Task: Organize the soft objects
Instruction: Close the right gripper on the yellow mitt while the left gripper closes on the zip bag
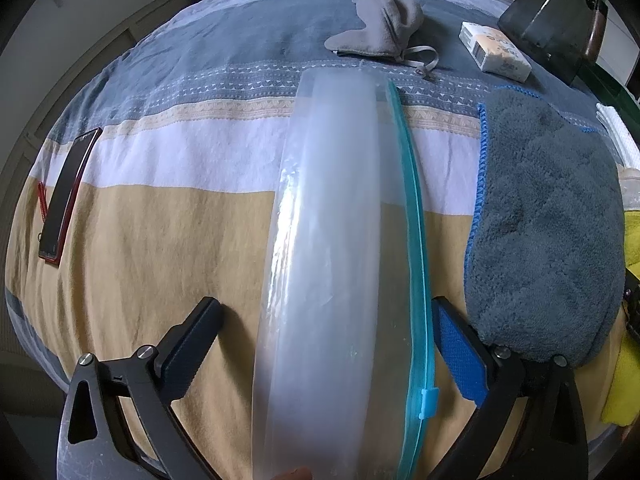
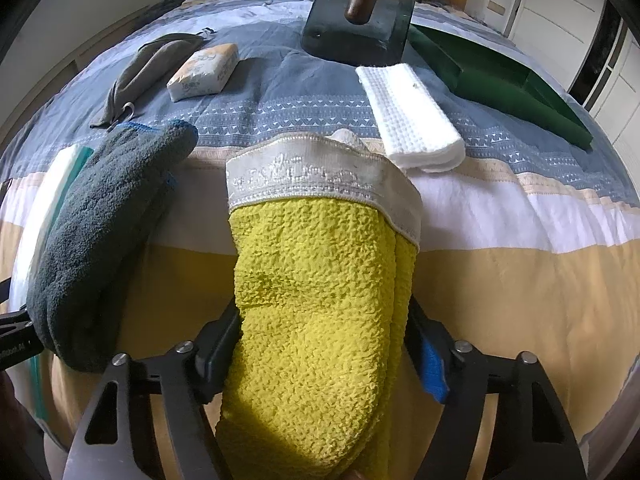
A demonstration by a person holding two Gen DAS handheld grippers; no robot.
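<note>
**Yellow towel gripped, bag unfilled**

Yellow towel (image 2: 316,312) is clamped in the right gripper (image 2: 324,344), low over the bed (image 2: 520,300). Left gripper (image 1: 328,336) jaws stand apart around the zip bag (image 1: 336,240), not pressing it. Bag looks empty. Grey towel (image 1: 548,220), white cloth (image 2: 412,120), grey pouch (image 1: 384,20) remain loose.

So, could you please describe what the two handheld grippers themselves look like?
Both are alike. The left gripper and right gripper each have black angular linkage arms with triangular cut-outs and silver pivot bolts, ending in two chunky black fingers. On each, a blue textured pad shows on the inner face of the right-hand finger. No cables show.
</note>
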